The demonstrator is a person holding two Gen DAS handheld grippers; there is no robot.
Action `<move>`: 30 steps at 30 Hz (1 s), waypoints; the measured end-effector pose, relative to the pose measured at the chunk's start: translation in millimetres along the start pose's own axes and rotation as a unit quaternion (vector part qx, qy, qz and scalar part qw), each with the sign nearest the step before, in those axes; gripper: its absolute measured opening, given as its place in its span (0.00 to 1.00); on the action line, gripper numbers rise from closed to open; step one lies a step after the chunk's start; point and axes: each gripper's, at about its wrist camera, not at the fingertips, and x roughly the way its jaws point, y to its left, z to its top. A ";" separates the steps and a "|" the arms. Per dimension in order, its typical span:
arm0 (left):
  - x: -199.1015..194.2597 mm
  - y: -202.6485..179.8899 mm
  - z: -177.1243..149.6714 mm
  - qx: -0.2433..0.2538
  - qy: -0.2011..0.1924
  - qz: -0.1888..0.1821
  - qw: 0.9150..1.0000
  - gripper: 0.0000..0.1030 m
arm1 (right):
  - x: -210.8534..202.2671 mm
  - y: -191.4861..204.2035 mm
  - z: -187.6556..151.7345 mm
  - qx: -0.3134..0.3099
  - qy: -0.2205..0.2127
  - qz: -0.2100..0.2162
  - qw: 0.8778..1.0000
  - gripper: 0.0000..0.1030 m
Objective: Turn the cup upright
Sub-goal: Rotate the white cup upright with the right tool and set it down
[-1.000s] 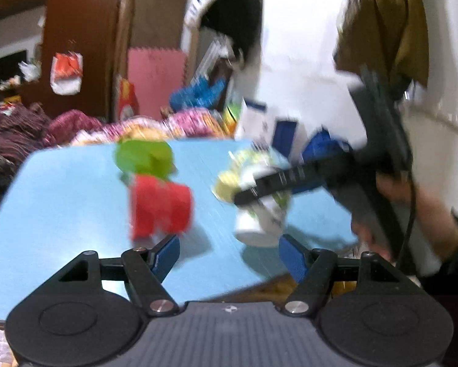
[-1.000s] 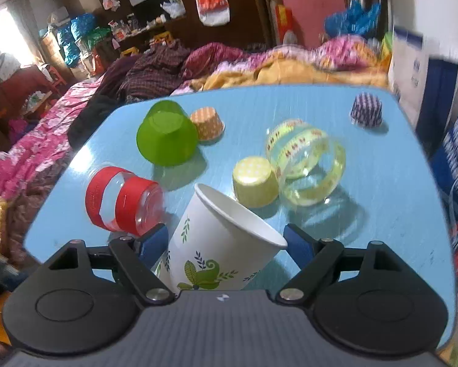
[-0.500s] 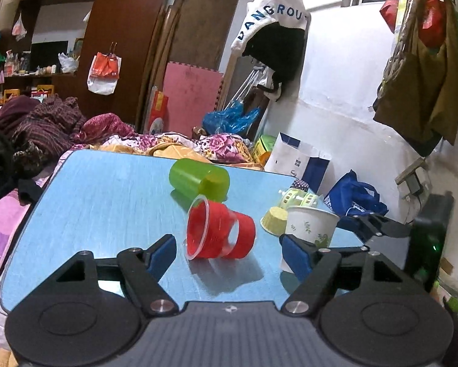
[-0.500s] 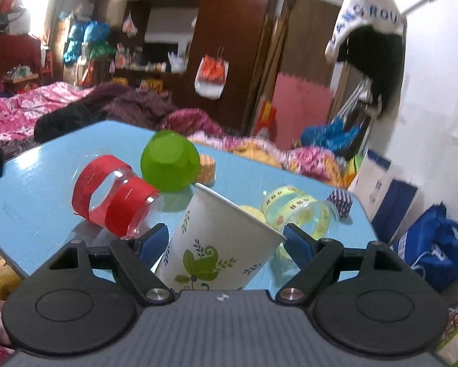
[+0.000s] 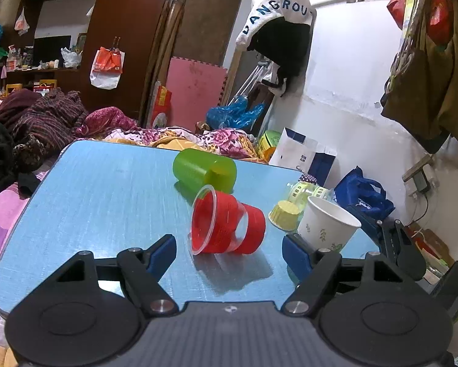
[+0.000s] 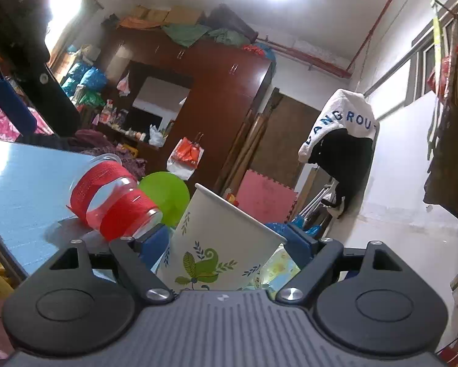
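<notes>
Right tongs (image 6: pixel 227 241) grip tilted paper cup (image 6: pixel 219 247).

Cluttered home bedroom, bed (image 5: pixel 20 128) heaped with clothes and floral blankets, dark wooden wardrobe (image 6: pixel 210 98) piled with bundles, plastic bags (image 5: pixel 106 67) on hooks, hooded jacket (image 5: pixel 277 30) on the wall, blue desk (image 5: pixel 100 202) beside the bed

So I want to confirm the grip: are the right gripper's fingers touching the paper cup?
Touching. The right wrist view shows the paper cup wedged between the right gripper's blue fingers, both pads pressed against its sides.
</notes>
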 end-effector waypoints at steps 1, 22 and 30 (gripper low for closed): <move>1.6 0.2 -0.7 -0.001 0.000 -0.001 1.000 0.77 | -0.3 -0.4 -0.1 0.007 -0.002 0.001 1.000 0.80; 1.3 -6.6 -8.8 0.014 -0.040 -0.010 0.999 0.83 | -24.8 -33.0 -7.4 0.128 -0.042 0.063 0.989 0.99; -4.2 -37.8 -10.7 0.072 -0.045 0.014 0.996 0.93 | -35.4 -103.5 28.7 0.219 0.062 0.117 0.967 0.99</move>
